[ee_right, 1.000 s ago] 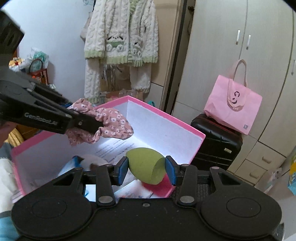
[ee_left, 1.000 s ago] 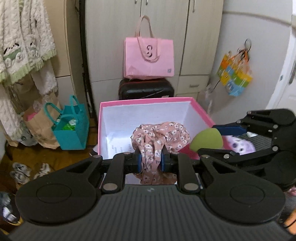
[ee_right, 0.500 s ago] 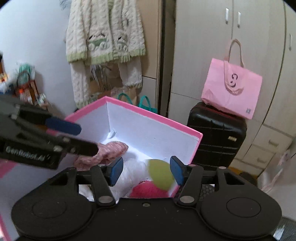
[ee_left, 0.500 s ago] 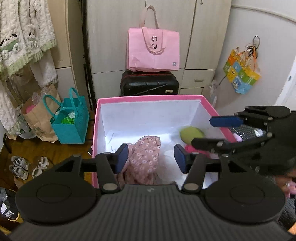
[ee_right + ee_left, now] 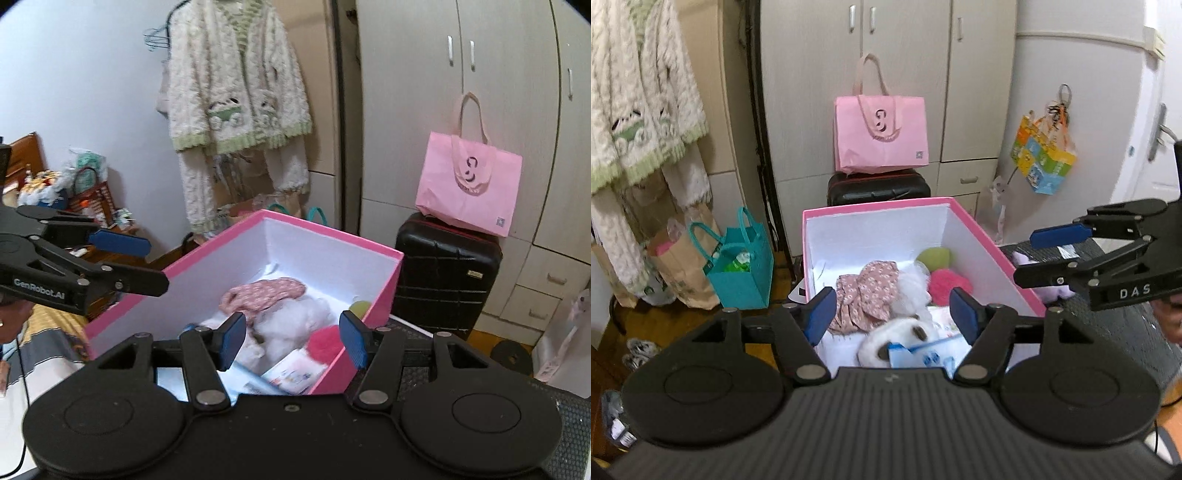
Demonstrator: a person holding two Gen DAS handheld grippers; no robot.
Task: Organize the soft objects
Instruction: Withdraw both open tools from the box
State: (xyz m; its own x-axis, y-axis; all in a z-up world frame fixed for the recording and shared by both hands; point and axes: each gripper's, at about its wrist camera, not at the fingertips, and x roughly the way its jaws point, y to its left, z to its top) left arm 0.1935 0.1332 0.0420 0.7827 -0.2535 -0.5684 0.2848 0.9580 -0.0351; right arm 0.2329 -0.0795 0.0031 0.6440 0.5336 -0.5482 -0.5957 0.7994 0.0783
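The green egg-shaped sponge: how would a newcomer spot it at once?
Find the pink-rimmed white-lined cardboard box in front of the black suitcase. The green egg-shaped sponge lies in its far right corner, behind the fluffy magenta ball; it alone there is smooth and green.

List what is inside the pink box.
Inside the pink box: a floral cloth, a green sponge, a pink fluffy item, a white plush and printed packets. Whatever lies beneath them is covered.
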